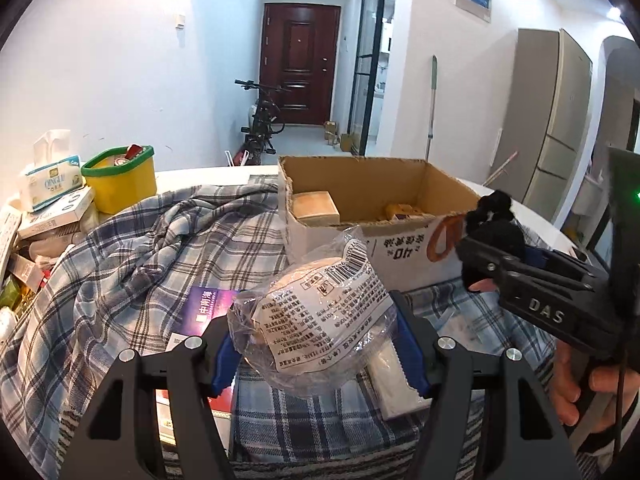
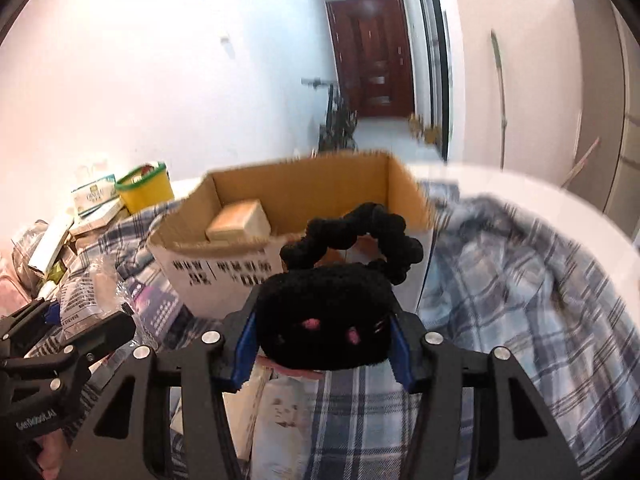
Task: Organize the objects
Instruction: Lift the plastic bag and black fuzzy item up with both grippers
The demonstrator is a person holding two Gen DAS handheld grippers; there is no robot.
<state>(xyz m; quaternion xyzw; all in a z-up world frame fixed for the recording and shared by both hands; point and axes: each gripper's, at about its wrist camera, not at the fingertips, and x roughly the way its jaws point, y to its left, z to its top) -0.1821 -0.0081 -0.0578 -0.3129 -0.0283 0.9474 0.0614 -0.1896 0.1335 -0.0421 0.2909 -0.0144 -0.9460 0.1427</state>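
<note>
My left gripper (image 1: 316,356) is shut on a clear plastic packet (image 1: 316,312) with a printed white label, held above the plaid cloth (image 1: 160,240). My right gripper (image 2: 322,344) is shut on a black fluffy toy (image 2: 324,320) with pink marks and a looped black tail; it also shows in the left wrist view (image 1: 496,224), just right of the open cardboard box (image 1: 360,184). The box (image 2: 288,184) stands close ahead of both grippers and holds a tan block (image 2: 240,222) and a small orange item (image 1: 404,211).
A yellow tub with a green rim (image 1: 120,178), a tissue pack (image 1: 50,182) and stacked boxes (image 1: 52,216) crowd the table's left. A purple booklet (image 1: 208,312) and white packets (image 1: 394,376) lie on the cloth under the grippers. A bicycle (image 1: 262,120) stands in the hallway.
</note>
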